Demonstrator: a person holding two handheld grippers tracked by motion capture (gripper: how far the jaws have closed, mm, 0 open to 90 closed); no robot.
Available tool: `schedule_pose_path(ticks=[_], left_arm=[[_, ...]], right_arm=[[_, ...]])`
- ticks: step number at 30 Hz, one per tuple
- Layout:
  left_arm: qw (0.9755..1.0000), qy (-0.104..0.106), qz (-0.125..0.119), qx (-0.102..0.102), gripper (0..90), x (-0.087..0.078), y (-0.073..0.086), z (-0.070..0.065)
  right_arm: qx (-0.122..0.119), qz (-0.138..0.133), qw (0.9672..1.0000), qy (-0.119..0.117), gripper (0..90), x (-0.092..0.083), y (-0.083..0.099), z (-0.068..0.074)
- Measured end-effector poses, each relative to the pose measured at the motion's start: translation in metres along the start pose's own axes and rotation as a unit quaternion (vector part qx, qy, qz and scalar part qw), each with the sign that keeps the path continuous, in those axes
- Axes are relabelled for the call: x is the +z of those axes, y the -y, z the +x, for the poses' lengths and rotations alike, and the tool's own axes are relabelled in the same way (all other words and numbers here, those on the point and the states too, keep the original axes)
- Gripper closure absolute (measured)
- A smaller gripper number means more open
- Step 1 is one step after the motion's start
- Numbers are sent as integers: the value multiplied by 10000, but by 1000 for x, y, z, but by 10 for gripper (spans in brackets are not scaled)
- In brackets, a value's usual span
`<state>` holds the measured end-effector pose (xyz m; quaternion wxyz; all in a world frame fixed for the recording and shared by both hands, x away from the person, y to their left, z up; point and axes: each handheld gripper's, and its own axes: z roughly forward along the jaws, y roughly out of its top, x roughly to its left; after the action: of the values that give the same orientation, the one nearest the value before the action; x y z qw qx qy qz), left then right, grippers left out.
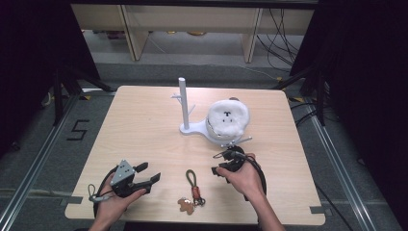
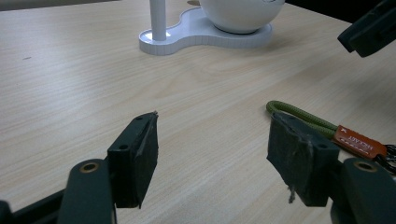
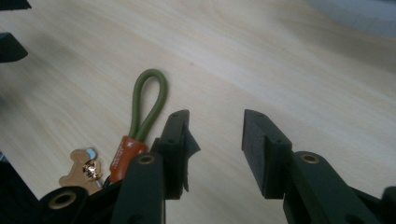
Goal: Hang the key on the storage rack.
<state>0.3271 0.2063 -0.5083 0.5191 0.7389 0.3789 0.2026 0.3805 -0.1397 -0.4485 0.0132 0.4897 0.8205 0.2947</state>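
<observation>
A keychain [image 1: 193,185] lies on the table near the front edge: an olive-green cord loop [image 3: 148,100], an orange tag [image 2: 357,142] and a small tan bear-shaped charm [image 3: 77,170]. My left gripper [image 1: 150,172] rests at the front left with its jaws wide open [image 2: 215,135] and nothing between them; the cord loop lies just beyond its right jaw. My right gripper [image 1: 217,172] hovers low just right of the keychain. Its jaws [image 3: 217,126] stand partly open over bare wood, and the cord lies just outside its left jaw.
A white stand [image 1: 184,103] with an upright post and side pegs sits at the middle back of the wooden table [image 1: 144,120]. On its round base rests a white fluffy ball [image 1: 227,118]. Dark stands and cables flank the table.
</observation>
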Motion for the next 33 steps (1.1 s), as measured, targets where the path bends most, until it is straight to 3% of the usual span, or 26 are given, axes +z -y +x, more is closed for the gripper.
schedule_pose_path(ticks=[3,8,10,11,14,24,25,33], left_arm=[[10000,64,-63,-8,331,0,1,0],[9999,94,-60,-20,331,1,2,0],[9999,109,-37,-1,331,0,2,-1],[9999,118,-42,-1,331,0,2,-2],[9999,121,-63,2,330,0,2,-3],[9999,100,30,13,330,1,3,-4],[9999,99,29,9,330,0,3,-4],[9999,129,-23,3,330,0,3,-2]], right_arm=[[3,225,9997,-84,621,5,0,11],[51,355,9993,-85,624,11,-1,19],[44,486,9983,-324,645,16,-1,26],[144,570,9978,-317,645,18,-1,29],[-114,627,9974,-339,645,26,0,32],[-190,1056,9941,-176,632,39,0,49],[-305,1107,9933,-144,629,42,0,51],[-477,1296,9904,60,596,49,-1,61]])
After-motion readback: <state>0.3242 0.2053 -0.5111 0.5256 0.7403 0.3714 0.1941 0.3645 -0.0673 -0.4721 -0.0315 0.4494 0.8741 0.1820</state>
